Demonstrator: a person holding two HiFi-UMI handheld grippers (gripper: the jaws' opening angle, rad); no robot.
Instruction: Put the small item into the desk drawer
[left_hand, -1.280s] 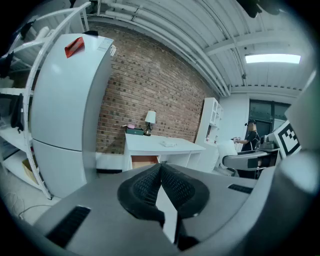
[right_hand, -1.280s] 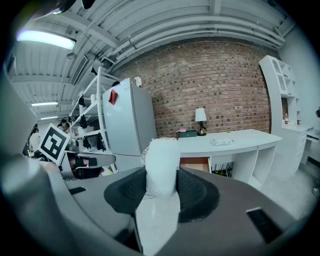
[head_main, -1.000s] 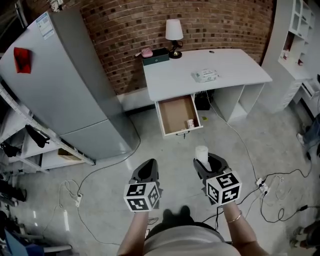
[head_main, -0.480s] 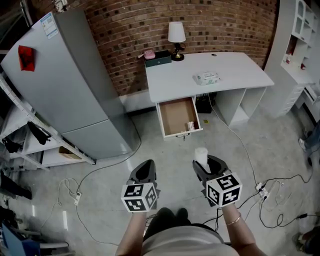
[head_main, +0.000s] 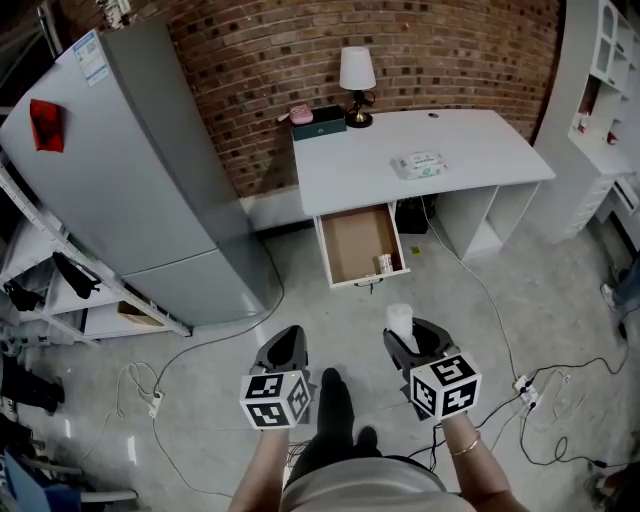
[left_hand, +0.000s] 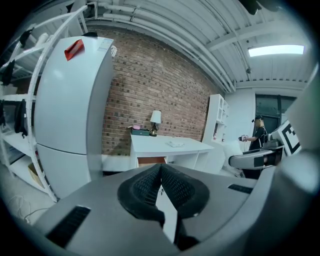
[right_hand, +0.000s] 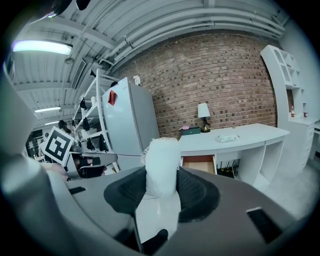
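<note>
My right gripper (head_main: 408, 336) is shut on a small white mesh-wrapped roll (head_main: 400, 319), held upright over the floor well short of the desk. In the right gripper view the roll (right_hand: 161, 167) stands between the black pads (right_hand: 196, 192). My left gripper (head_main: 286, 340) hangs beside it, shut and empty; its pads (left_hand: 177, 186) meet at the tip. The white desk (head_main: 420, 140) stands ahead against the brick wall. Its drawer (head_main: 355, 235) is pulled open, with a small item (head_main: 384, 264) in its front right corner. The drawer (right_hand: 199, 161) also shows in the right gripper view.
A grey fridge (head_main: 130, 170) stands left of the desk, with wire shelving (head_main: 60, 290) further left. On the desk are a lamp (head_main: 357, 75), a green box (head_main: 325, 118) and a wipes pack (head_main: 418, 165). Cables (head_main: 540, 390) lie on the floor at right. A white shelf unit (head_main: 600, 100) stands at far right.
The desk and open drawer have come slightly nearer in the head view, and a leg has stepped forward between the grippers. Both grippers keep their state; the roll stays held.
</note>
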